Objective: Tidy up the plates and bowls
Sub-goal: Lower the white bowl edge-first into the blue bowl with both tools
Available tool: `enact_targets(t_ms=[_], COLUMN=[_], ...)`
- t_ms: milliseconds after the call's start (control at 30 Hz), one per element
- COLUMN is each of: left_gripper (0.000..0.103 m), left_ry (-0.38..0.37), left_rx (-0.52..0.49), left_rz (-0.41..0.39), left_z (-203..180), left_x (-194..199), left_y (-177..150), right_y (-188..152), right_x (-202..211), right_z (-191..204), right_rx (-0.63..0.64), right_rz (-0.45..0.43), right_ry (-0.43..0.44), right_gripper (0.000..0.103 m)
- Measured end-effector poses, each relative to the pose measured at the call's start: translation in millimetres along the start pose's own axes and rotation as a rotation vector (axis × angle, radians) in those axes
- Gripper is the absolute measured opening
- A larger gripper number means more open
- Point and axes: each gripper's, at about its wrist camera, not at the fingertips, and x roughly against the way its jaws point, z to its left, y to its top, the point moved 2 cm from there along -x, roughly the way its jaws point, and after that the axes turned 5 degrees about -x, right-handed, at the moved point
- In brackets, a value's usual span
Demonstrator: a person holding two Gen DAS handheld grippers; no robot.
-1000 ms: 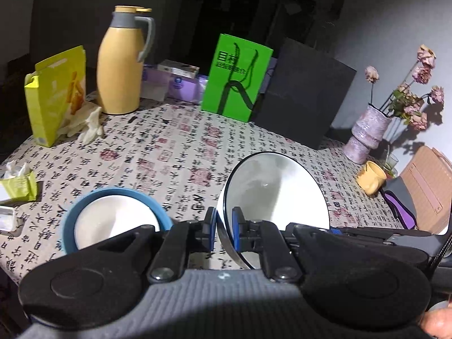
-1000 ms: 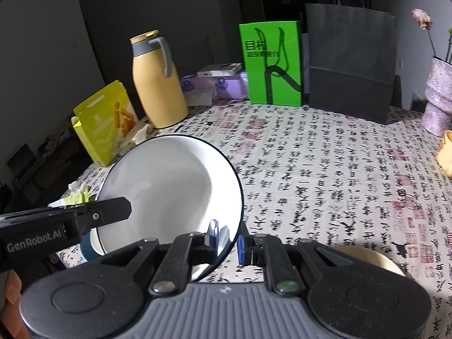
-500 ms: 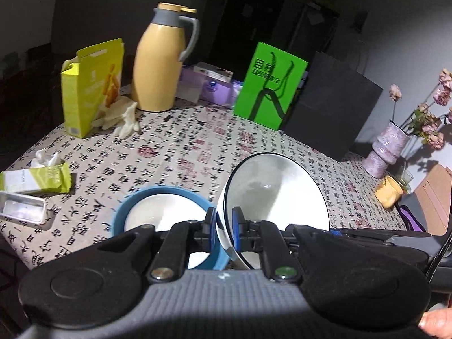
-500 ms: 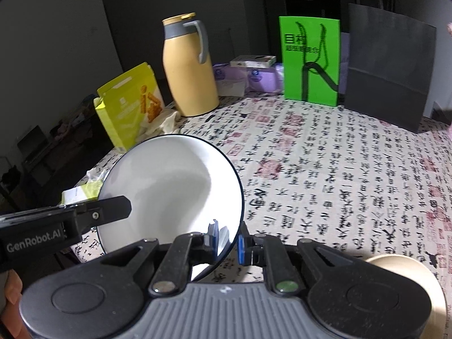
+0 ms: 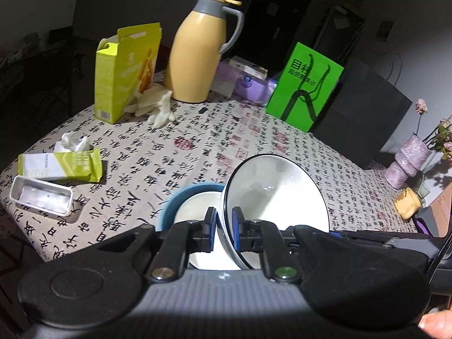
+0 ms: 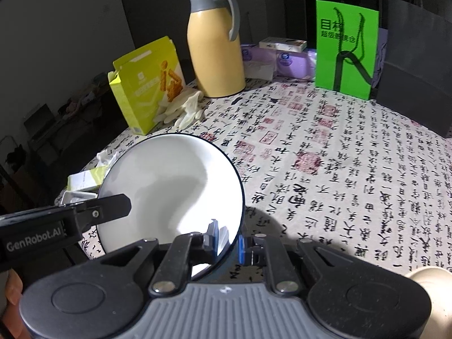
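A: So why are both grippers on one dish?

B: Likely for balance. The white bowl is wide and smooth, glazed, with a thin dark rim. The left gripper has its jaws clamped on the rim at one side, and the right gripper has its jaws clamped on the rim at another. Held that way the bowl hangs tilted above the tabletop, its hollow turned towards the right wrist camera.

A: And where is it headed?

B: My guess is the blue bowl. It sits on the cloth just below and beside the white one, blue outside, pale inside, round and open upwards, so the white bowl should nest into it.

A: Anything tricky?

B: Glaze is slippery; a thin rim gives small purchase.
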Motion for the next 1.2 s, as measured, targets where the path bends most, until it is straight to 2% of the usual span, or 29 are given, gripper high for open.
enact_targets(t_ms=[267,567,1200], left_gripper=[0.012,0.012,0.012], left_ry=[0.007,0.030,0.043], left_rx=[0.020,0.010,-0.013], left_rz=[0.034,0.056,0.095], left_z=[15.8,23.9,27.1], left_x=[-15.1,-25.6,-41.4], left_y=[-4.2,-8.0,-12.6], right_y=[-0.6,0.2,-0.5], right_x=[-21.3,-32.8,-50.6], right_z=[7.8,25.4,27.9], right_rx=[0.018,0.124,0.204], right_rz=[0.040,0.045,0.078], right_ry=[-0.012,-0.066,-0.109], right_gripper=[0.013,0.014,0.014])
